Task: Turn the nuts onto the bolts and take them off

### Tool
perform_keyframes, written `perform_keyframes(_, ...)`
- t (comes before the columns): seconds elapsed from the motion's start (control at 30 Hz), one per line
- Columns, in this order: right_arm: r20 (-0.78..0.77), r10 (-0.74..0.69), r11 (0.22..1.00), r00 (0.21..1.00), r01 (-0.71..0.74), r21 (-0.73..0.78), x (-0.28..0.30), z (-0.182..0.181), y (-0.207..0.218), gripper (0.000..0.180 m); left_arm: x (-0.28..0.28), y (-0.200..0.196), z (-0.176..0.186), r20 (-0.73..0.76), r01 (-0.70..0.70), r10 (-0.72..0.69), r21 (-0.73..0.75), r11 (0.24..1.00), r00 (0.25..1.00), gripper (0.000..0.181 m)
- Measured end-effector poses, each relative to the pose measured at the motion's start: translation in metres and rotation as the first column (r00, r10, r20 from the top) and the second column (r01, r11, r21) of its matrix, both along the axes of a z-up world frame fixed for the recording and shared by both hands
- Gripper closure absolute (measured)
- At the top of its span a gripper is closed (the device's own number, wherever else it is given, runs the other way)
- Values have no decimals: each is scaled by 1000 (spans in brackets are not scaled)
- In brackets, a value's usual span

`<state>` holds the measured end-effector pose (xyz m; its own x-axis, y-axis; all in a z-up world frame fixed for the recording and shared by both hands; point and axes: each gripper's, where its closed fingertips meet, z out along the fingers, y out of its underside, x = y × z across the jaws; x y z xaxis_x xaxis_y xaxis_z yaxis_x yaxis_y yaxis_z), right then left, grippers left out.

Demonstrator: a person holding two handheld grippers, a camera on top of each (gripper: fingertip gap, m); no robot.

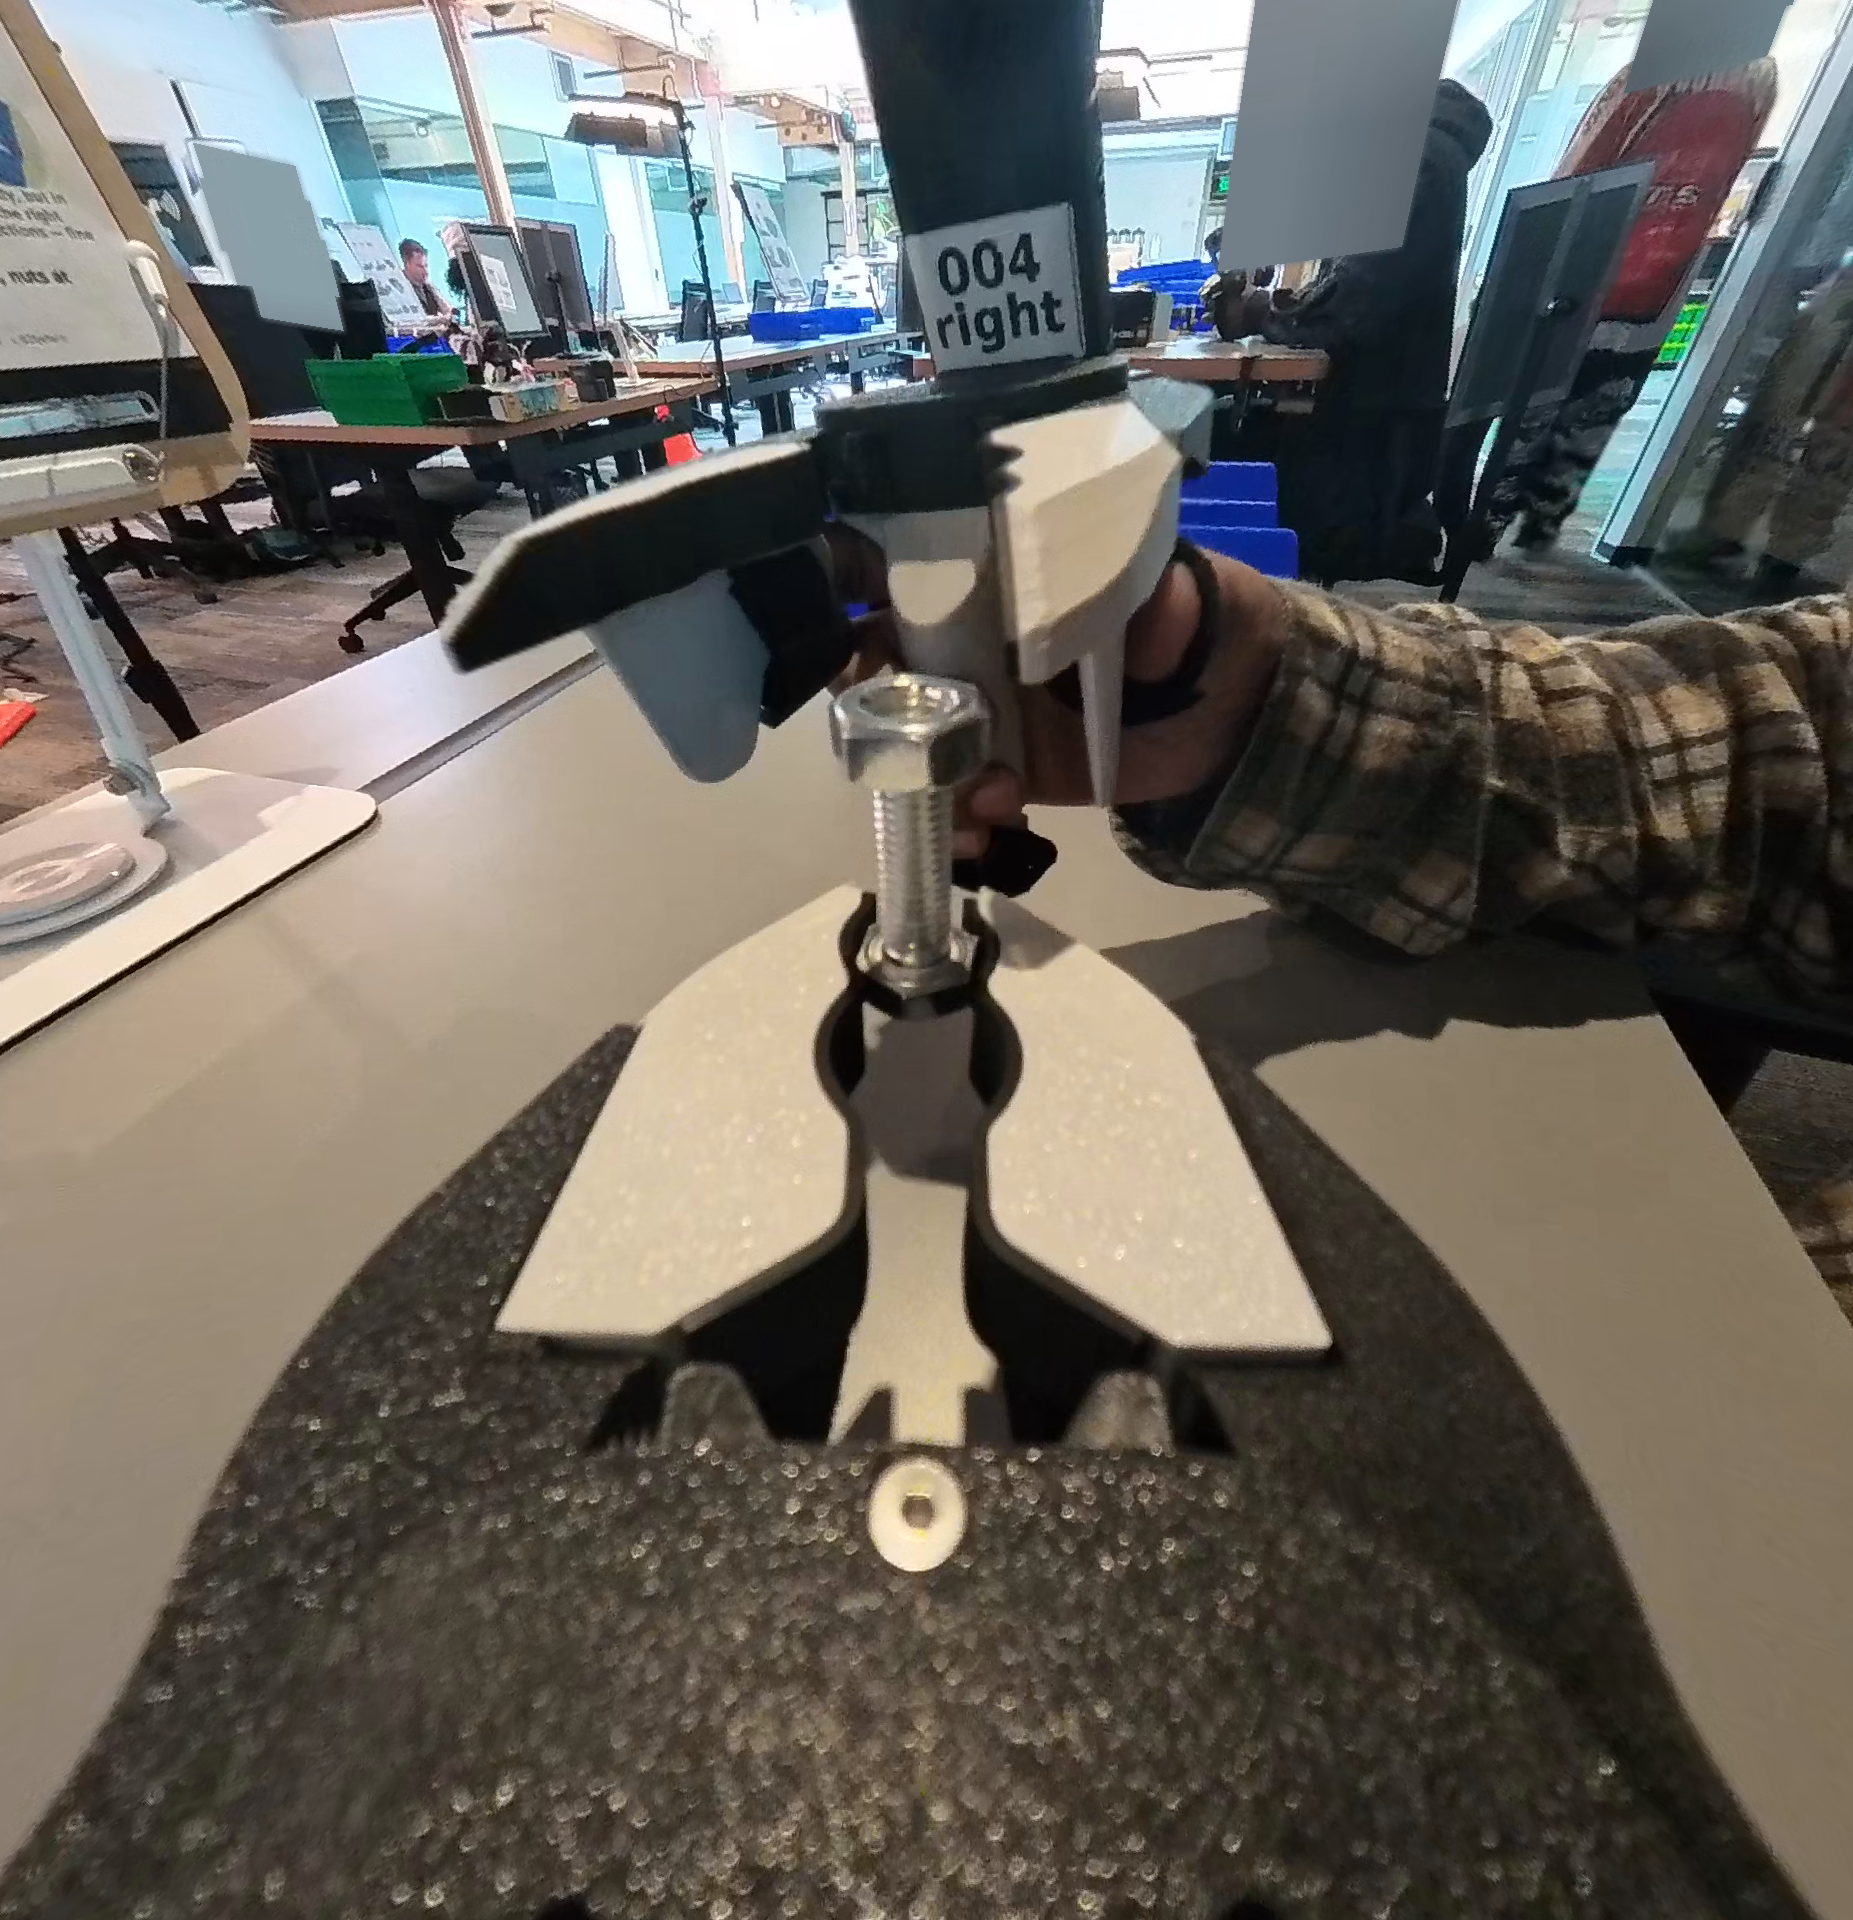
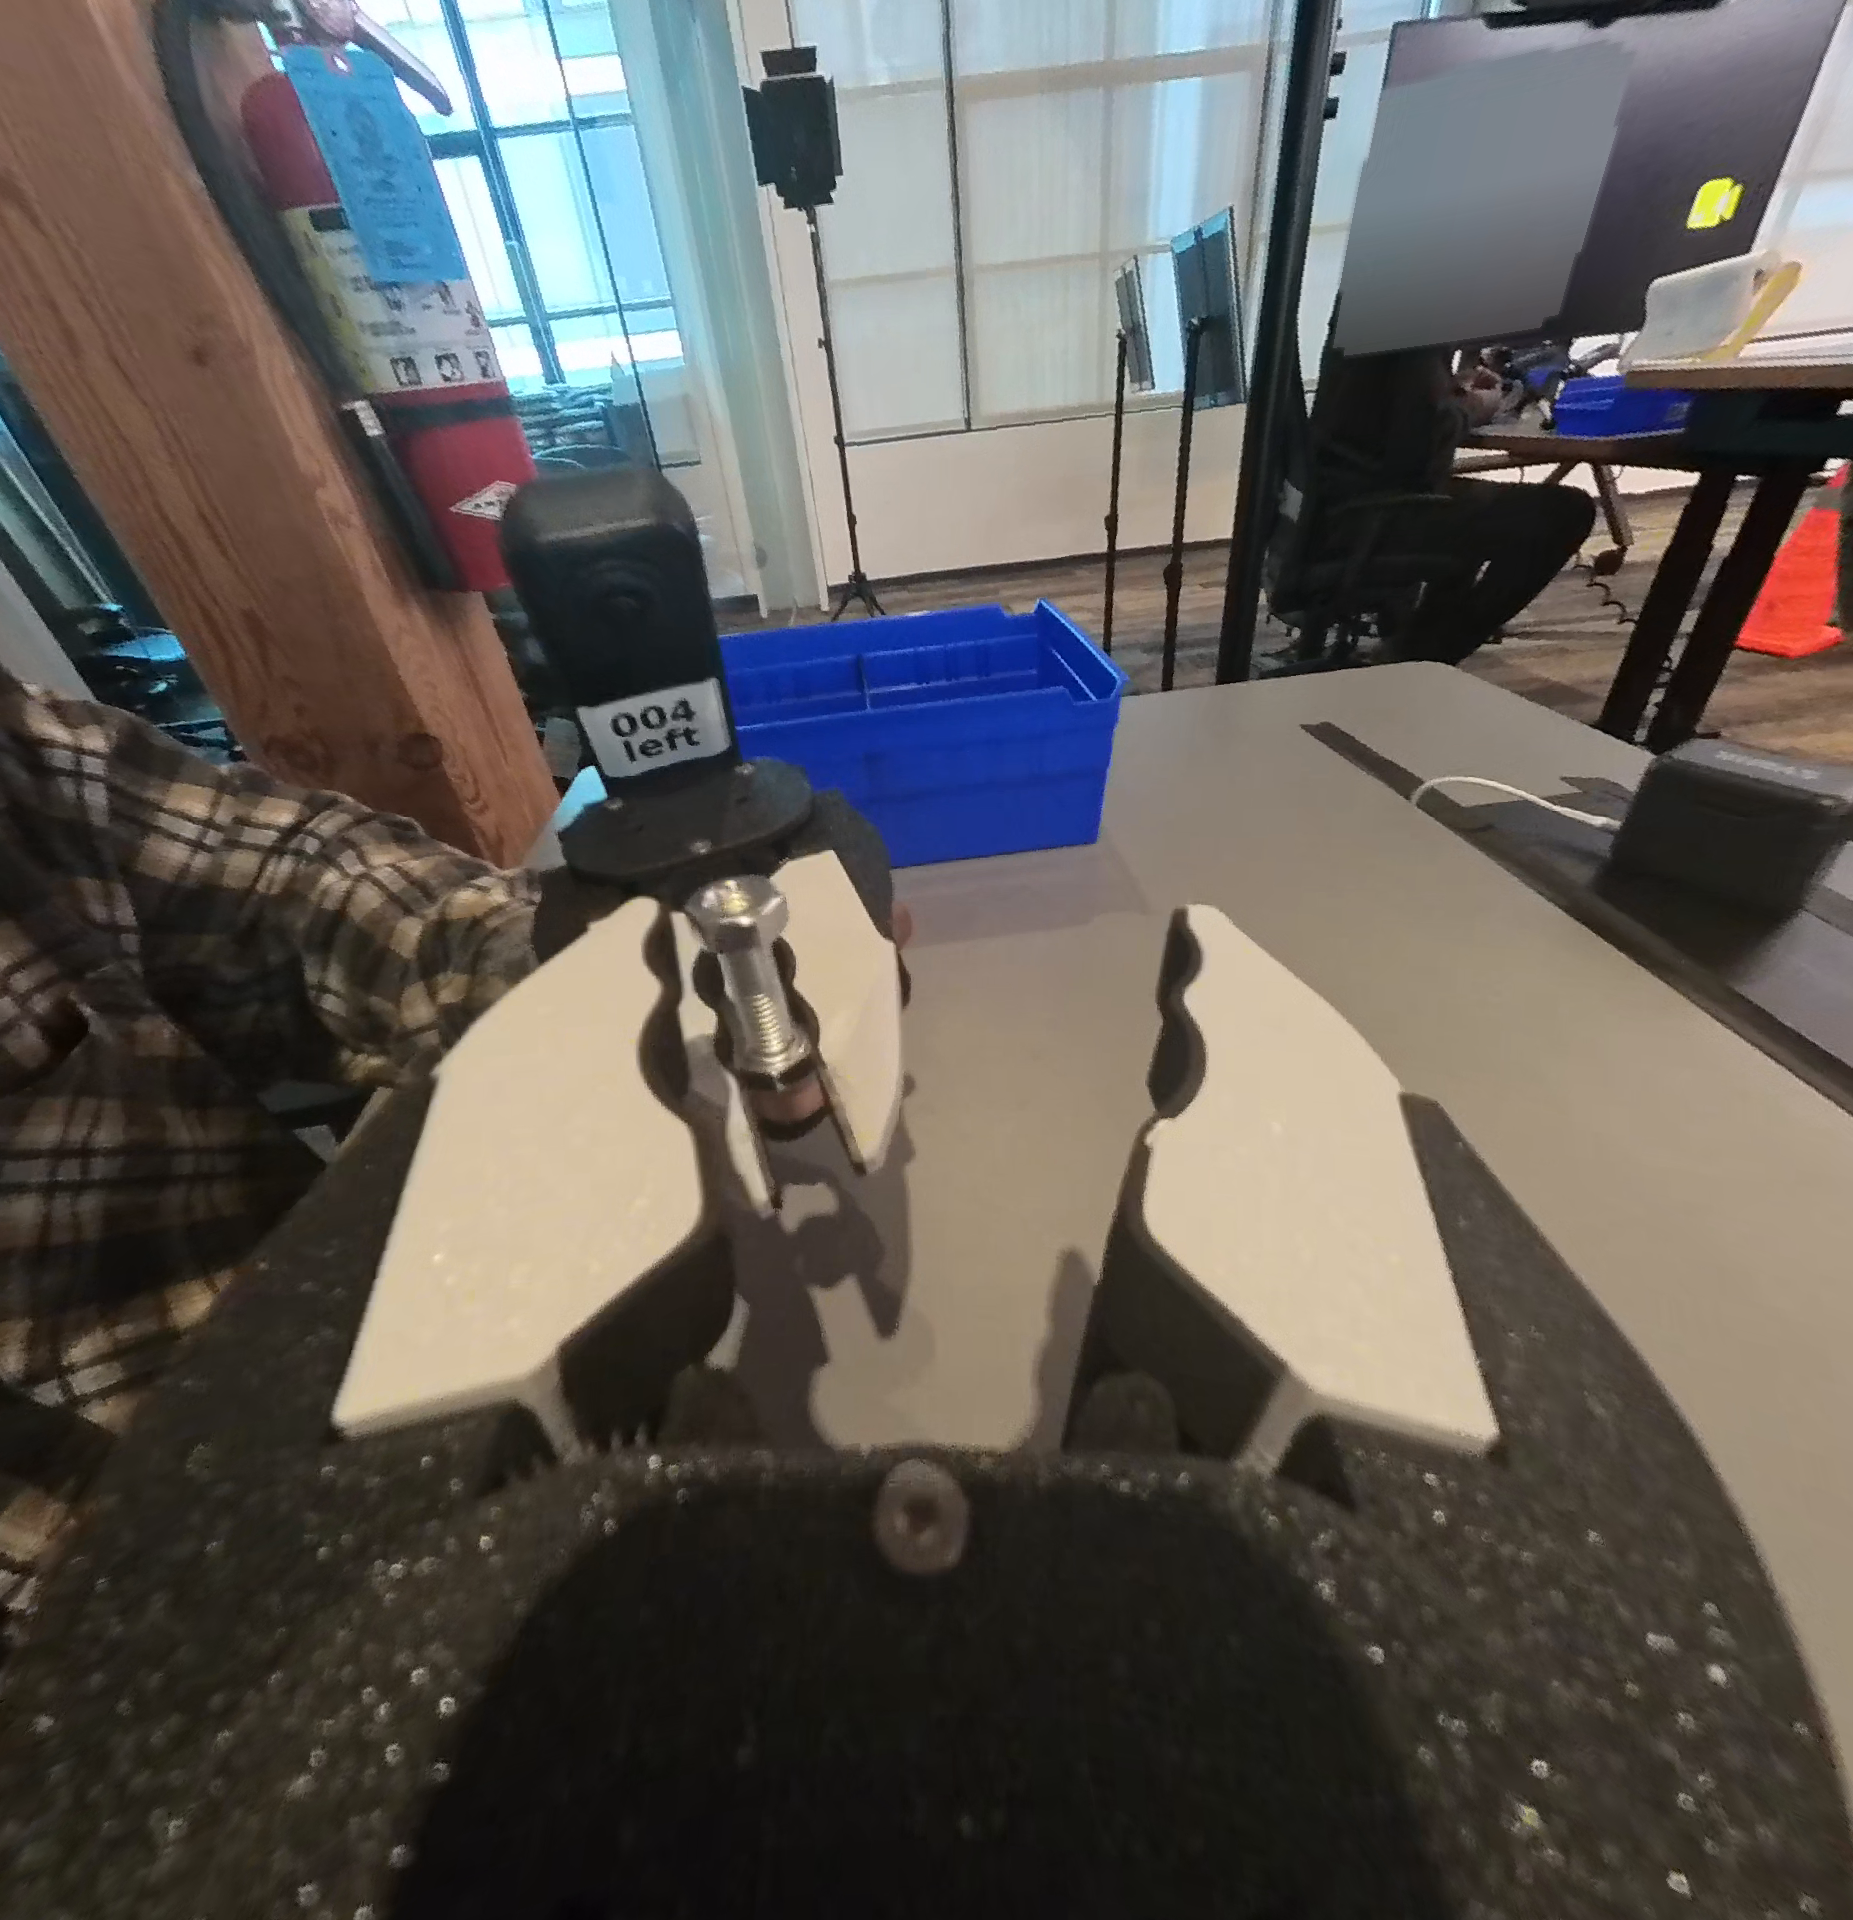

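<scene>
Above the grey tabletop, the left gripper pinches the head of an upright silver threaded steel bolt, a silver hexagonal nut topping it; the right gripper gapes wide, empty, just beside.

Both grippers share one build: two broad white fingers with wavy black inner edges, set behind in a speckled black plate fixed by one centre screw. Above each gripper's fingers rises a black camera post bearing a white label. Behind the fingers, each arm wears a tan-and-black plaid sleeve, and what seems a black strap crosses the right hand.
</scene>
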<state>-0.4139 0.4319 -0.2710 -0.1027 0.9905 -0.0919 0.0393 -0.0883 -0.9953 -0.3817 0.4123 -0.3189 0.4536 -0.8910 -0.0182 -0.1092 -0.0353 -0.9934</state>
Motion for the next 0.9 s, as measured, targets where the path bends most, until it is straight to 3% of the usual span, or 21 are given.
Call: perform_keyframes(0.9,37,7,999,999,-8,51,-4,-2,-1,94,1,-1,1,-8,-1,1,10,1000,1000,166)
